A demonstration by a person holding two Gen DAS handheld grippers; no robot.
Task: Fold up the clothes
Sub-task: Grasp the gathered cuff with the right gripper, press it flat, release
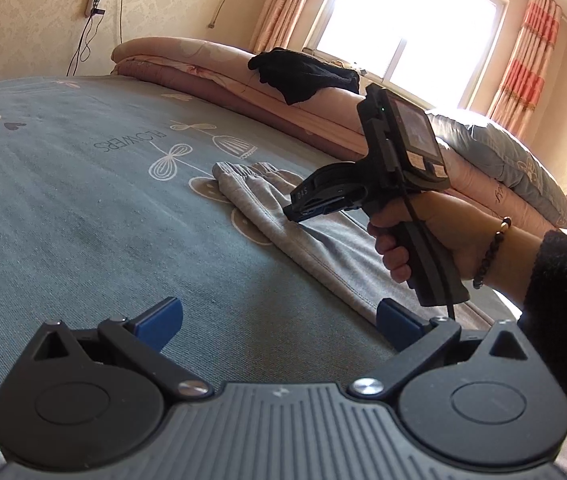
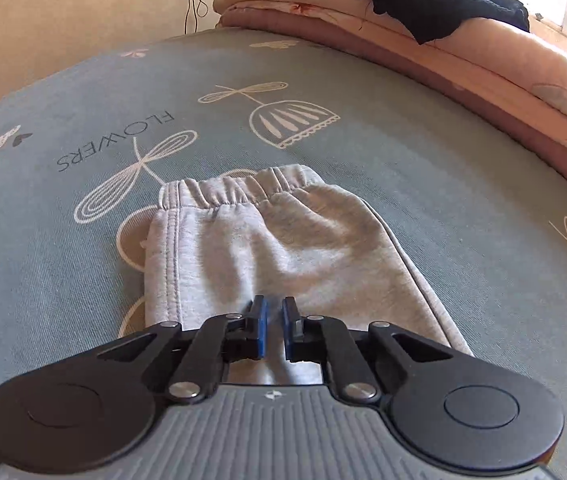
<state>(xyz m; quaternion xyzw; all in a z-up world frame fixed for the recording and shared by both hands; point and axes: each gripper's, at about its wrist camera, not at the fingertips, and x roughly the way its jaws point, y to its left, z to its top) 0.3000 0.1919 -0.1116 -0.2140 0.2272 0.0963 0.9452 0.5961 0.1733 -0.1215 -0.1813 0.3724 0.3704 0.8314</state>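
Grey trousers (image 2: 283, 240) lie folded lengthwise on the blue-green printed bedsheet (image 2: 443, 160), elastic waistband at the far end. My right gripper (image 2: 274, 320) points down onto their middle; its blue pads stand almost together with a pinch of the grey cloth between them. The left wrist view shows the same trousers (image 1: 323, 248) with creases running to the right gripper's tip (image 1: 297, 214), held by a hand (image 1: 443, 232) with a bead bracelet. My left gripper (image 1: 279, 320) hovers wide open over the sheet (image 1: 83, 200), its right pad beside the trousers' near end and nothing between its fingers.
Folded pink quilts (image 1: 203, 64) line the far side of the bed with a black garment (image 1: 303, 72) draped on them. A grey-blue quilt (image 1: 503, 168) lies to the right under the bright window (image 1: 403, 20). Cables hang on the wall at the left.
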